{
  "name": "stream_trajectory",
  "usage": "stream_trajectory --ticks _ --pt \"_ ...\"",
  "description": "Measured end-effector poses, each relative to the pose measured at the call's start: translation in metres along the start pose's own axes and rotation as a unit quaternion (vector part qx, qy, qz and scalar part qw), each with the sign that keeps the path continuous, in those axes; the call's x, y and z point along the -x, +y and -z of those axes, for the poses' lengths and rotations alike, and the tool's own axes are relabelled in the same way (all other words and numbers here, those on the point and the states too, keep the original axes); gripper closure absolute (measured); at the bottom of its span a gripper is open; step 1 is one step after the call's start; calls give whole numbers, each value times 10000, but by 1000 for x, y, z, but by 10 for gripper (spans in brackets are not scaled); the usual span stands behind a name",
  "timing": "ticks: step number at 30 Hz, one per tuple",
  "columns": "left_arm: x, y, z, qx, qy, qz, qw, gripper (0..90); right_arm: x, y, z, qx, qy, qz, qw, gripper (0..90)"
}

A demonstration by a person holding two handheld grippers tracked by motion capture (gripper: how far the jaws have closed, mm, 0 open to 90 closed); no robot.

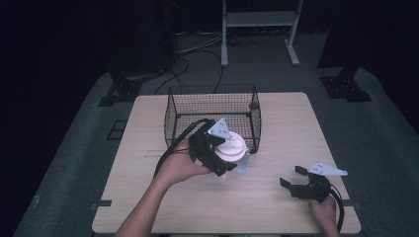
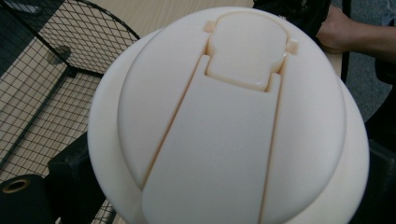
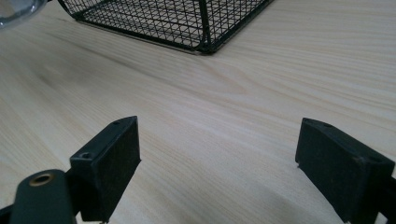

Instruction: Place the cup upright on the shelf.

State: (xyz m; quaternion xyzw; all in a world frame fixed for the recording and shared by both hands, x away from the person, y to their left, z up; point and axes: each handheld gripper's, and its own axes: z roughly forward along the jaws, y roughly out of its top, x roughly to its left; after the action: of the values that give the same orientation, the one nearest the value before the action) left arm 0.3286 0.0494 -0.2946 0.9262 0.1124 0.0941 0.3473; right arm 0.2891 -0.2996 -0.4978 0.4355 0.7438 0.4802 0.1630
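A cream-white round lidded container [image 1: 233, 146] with a flip tab on top hangs just above the table, against the front of a black wire basket [image 1: 171, 117]. My left gripper [image 1: 226, 154] is shut on it, one jaw at each side. In the left gripper view the container's lid [image 2: 233, 116] looms close between the jaws, with the basket [image 2: 51, 74] behind it on the left. My right gripper [image 1: 291, 176] rests low near the table's front right, open with nothing in it. In the right gripper view, the right gripper [image 3: 217, 158] has its jaws wide apart over bare wood.
The light wooden table [image 1: 276, 207] has free room on its right and front. The basket's near corner [image 3: 187, 23] stands ahead of the right gripper, and a clear glassy edge [image 3: 14, 9] shows at far left. A metal stand [image 1: 259, 19] and cables lie on the floor beyond.
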Motion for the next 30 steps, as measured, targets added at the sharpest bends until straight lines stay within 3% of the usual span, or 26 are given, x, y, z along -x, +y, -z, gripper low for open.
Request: stream_trajectory --ticks 6,15,22,30 --pt "2 15 8 -85 53 -160 9998 55 1 0 1 49 28 -52 10000 129" --pt "-2 30 26 -46 80 -212 9997 55 3 0 1 89 16 -87 9999 129" --pt "-10 34 38 -66 105 -88 9999 55 2 0 1 61 16 -83 9999 129" --pt "-28 42 49 -59 126 55 9999 55 2 0 1 53 18 -102 9999 129"
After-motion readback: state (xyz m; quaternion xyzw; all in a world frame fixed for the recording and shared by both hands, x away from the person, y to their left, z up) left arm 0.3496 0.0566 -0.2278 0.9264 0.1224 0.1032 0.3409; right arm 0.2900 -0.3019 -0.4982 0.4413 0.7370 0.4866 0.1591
